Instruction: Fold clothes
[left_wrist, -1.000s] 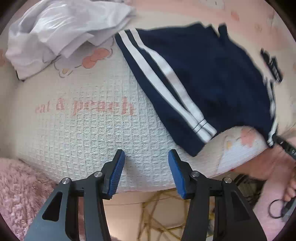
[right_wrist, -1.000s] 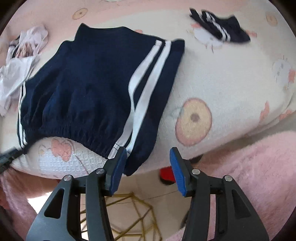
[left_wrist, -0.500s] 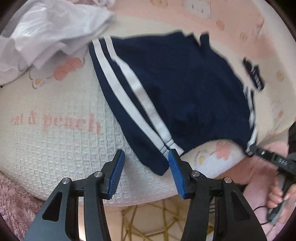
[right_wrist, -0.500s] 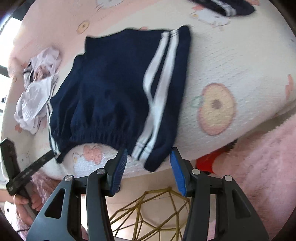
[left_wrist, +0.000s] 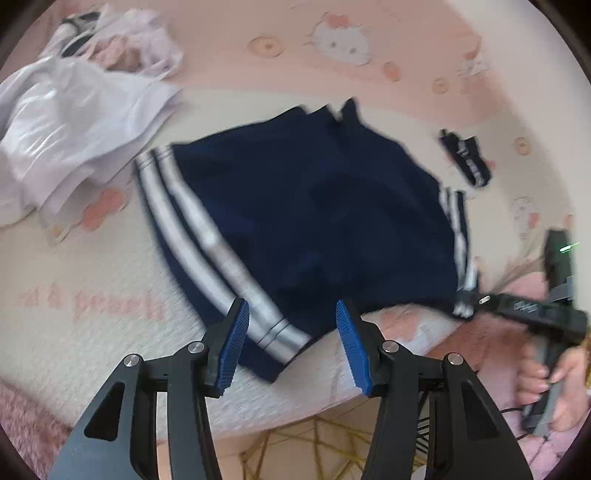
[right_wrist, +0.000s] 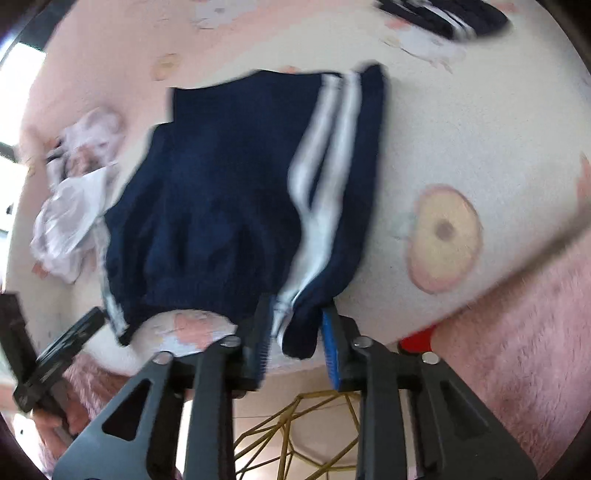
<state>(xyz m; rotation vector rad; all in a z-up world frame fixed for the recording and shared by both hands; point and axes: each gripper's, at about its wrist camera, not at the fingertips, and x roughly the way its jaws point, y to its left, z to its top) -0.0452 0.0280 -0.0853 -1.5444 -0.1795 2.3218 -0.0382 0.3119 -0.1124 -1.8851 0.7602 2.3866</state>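
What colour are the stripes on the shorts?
White, two down each side of the navy shorts; the left wrist view shows them best.

The navy shorts (left_wrist: 314, 221) on the bed (left_wrist: 92, 332) are viewed steeply from above and close by both wrist cameras, from opposite near corners.
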